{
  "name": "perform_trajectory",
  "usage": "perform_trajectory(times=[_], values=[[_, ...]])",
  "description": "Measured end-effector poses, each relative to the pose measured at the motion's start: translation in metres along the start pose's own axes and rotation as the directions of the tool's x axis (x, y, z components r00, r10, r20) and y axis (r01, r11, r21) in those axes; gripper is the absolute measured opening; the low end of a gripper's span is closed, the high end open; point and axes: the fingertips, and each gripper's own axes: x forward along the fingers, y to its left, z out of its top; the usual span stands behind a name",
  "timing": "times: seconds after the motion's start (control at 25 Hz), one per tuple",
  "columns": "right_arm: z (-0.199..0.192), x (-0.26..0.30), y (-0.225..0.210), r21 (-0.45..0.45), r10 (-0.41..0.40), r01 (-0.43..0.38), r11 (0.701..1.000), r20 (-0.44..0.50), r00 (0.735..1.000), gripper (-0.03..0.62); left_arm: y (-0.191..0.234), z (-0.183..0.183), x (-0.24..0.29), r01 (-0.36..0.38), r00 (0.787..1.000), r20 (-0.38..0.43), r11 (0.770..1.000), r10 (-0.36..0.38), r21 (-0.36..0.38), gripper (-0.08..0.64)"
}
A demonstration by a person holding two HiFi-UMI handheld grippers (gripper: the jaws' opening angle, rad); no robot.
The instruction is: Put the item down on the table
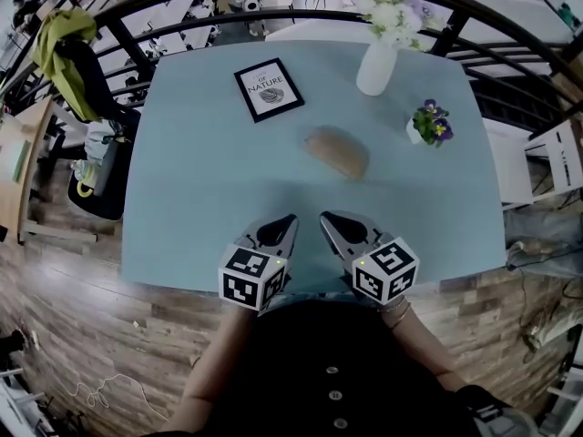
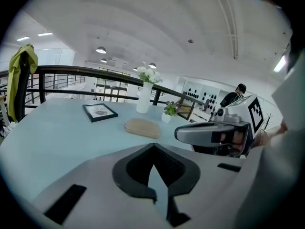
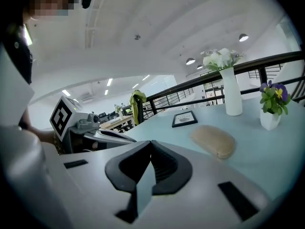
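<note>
A tan oval item [image 1: 337, 153] lies flat on the light-blue table [image 1: 200, 189], near its middle, with nothing touching it. Both grippers hover side by side over the table's near edge, well short of the item. My left gripper [image 1: 289, 218] is shut and empty. My right gripper [image 1: 326, 217] is shut and empty as well. In the left gripper view the item [image 2: 142, 127] lies ahead beyond the closed left gripper [image 2: 153, 147], and the right gripper [image 2: 180, 133] shows at the right. In the right gripper view the item [image 3: 213, 140] lies ahead to the right of the closed right gripper [image 3: 151, 143].
A black-framed picture [image 1: 269, 89] lies at the table's far left. A white vase of flowers [image 1: 376, 66] stands at the back, a small pot of purple flowers [image 1: 428, 126] to the right. A black railing [image 1: 301, 16] runs behind; a chair with a yellow-green jacket [image 1: 64, 39] stands left.
</note>
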Motion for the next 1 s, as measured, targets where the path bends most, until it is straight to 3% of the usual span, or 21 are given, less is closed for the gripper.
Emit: perform_trajectory(times=[0.64,1.0], values=[[0.0005,0.0027,0.0008,0.006,-0.002,0.002,1.000,0.004,1.000,0.005,-0.0061,-0.0110,0.0039,0.045,0.999,-0.009,0.999,-0.045,-0.009,0.017],[-0.0018,0.0054,0.0029,0.001,0.013,-0.013,1.000,-0.009,1.000,0.005,-0.0028,-0.0113,0.0026,0.035,0.999,-0.007,0.999,-0.035,-0.023,0.017]])
